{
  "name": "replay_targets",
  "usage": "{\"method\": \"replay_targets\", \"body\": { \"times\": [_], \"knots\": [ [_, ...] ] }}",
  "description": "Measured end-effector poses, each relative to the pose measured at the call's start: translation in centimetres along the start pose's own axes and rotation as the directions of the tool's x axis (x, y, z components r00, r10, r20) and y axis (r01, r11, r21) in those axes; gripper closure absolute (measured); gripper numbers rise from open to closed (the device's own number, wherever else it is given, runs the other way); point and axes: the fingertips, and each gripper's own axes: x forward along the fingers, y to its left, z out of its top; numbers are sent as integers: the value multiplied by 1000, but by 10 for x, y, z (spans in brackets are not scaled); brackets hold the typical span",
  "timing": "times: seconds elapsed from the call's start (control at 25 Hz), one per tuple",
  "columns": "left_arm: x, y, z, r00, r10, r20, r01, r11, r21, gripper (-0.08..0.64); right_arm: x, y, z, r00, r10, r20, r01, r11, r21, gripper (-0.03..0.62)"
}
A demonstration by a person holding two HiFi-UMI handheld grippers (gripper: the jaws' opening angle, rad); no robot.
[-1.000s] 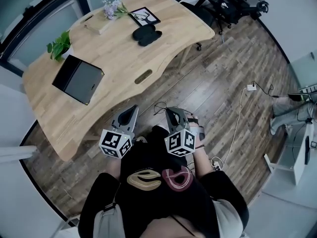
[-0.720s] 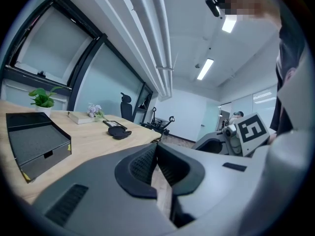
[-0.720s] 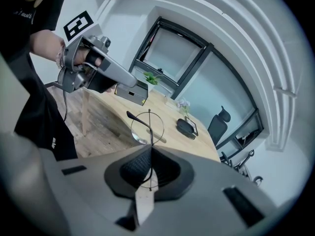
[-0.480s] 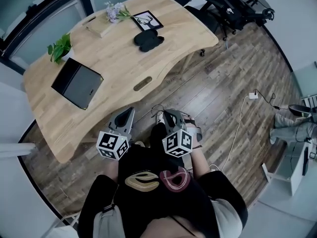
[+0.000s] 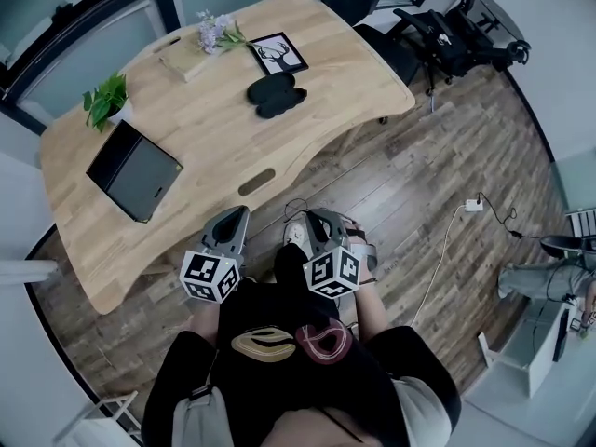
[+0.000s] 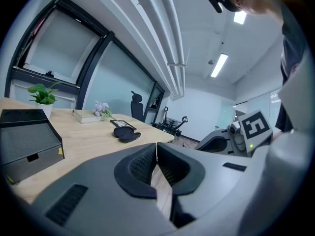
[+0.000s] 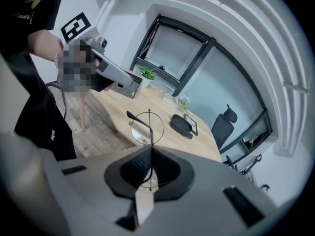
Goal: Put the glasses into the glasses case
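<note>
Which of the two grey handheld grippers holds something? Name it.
The right gripper: its jaws are shut on the thin black round-lensed glasses; the left gripper is shut on nothing.

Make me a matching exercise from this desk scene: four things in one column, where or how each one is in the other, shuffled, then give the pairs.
Things
1. thin round wire-framed glasses
2. black oval glasses case
3. small green leafy plant
4. left gripper

Places or states
A. jaws together, nothing between them
B. on the light wooden desk, beside the black-framed deer picture
C. pinched in the shut jaws of the right gripper
D. at the desk's edge, near the black box

Pairs: 1-C, 2-B, 3-D, 4-A
</note>
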Motion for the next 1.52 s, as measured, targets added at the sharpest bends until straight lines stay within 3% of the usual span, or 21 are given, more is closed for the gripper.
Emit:
{"method": "replay_targets", "body": {
  "times": [0.68, 1.16, 1.52],
  "knots": [
    [104, 8, 38, 986, 158, 55, -154, 986, -71, 540, 59, -110, -19, 992, 97, 84, -88, 991, -102, 578],
    [152, -5, 35, 984, 175, 33, -173, 983, -63, 540, 79, -145, -40, 987, 125, 102, -111, 985, -133, 578],
    [152, 21, 45, 976, 214, 41, -211, 974, -78, 541, 94, -157, -29, 986, 128, 106, -113, 984, -136, 579]
  ]
}}
